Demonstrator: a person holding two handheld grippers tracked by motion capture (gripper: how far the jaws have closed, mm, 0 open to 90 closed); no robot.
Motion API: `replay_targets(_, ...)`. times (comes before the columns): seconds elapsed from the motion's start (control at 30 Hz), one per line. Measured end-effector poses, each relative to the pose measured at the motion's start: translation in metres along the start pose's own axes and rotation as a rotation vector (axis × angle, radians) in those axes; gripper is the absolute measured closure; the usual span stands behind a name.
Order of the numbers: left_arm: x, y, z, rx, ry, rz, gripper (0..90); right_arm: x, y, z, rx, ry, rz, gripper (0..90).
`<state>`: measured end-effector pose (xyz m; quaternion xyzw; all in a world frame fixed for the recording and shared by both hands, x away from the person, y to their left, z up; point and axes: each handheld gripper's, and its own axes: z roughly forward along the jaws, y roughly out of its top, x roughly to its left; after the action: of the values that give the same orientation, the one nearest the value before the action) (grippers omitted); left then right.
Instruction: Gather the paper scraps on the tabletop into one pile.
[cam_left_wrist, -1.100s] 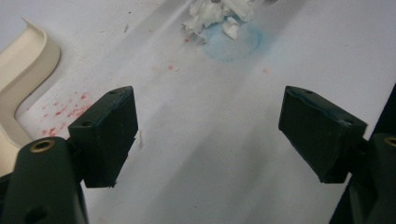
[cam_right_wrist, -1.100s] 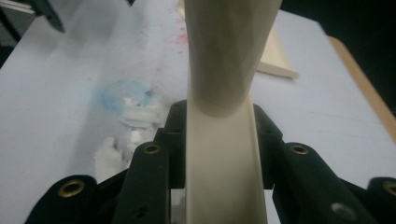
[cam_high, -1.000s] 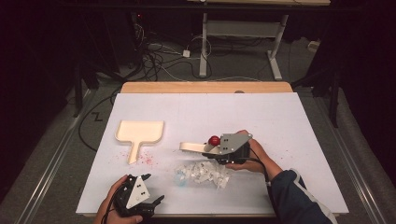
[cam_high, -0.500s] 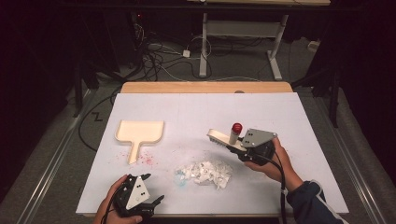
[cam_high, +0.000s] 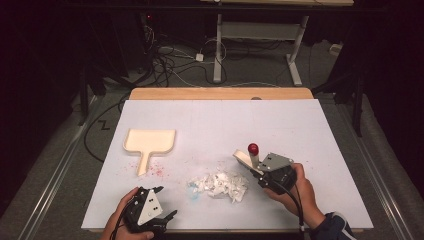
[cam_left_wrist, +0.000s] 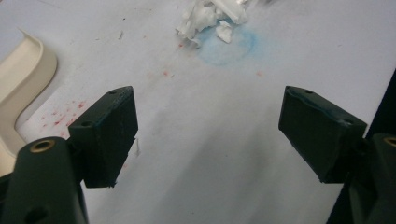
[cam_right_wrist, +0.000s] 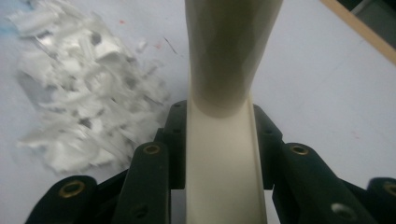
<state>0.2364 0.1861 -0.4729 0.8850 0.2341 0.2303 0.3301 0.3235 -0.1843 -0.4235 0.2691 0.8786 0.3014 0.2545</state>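
- We clamp our right gripper (cam_high: 252, 167) on the cream plastic brush handle (cam_right_wrist: 224, 154), right of the white shredded paper pile (cam_high: 220, 184).
- Our left gripper (cam_high: 162, 202) rests released at the near edge.

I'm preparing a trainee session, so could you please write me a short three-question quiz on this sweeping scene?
1. True or false: the right gripper is shut on the cream brush handle.
2. Which lies nearest the open left gripper? A) the pile of white scraps B) the cream dustpan C) the wooden table edge
3. In the left gripper view, what colour is the smudged ring on the white sheet beside the scraps?

Key
1. True: both jaws press on the handle in the right gripper view.
2. A, though the dustpan's handle is nearly as close.
3. Blue.
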Motion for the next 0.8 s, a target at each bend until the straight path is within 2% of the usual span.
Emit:
replay_targets(0.3, 0.000, 0.000, 0.002, 0.006, -0.008, 0.004, 18.4, 0.028, 0.017, 0.014, -0.057, 0.034, 0.021, 67.4)
replay_targets(0.43, 0.000, -0.001, 0.002, 0.004, -0.008, 0.002, 18.4, 0.034, 0.025, 0.019, -0.088, 0.035, 0.022, 67.5)
replay_targets(0.53, 0.001, -0.001, 0.001, 0.006, -0.008, 0.000, 18.4, 0.029, 0.026, 0.013, -0.122, 0.006, 0.029, 67.5)
replay_targets(0.63, 0.001, -0.001, 0.002, 0.007, -0.006, -0.001, 18.4, 0.017, 0.023, 0.003, -0.153, 0.010, 0.076, 67.5)
replay_targets(0.73, 0.001, -0.001, 0.000, 0.006, -0.001, 0.001, 18.4, 0.008, 0.017, -0.006, -0.159, 0.027, 0.088, 67.4)
replay_targets(0.8, 0.001, -0.001, 0.000, 0.005, 0.002, -0.001, 18.4, 0.003, 0.012, -0.013, -0.155, 0.033, 0.076, 67.4)
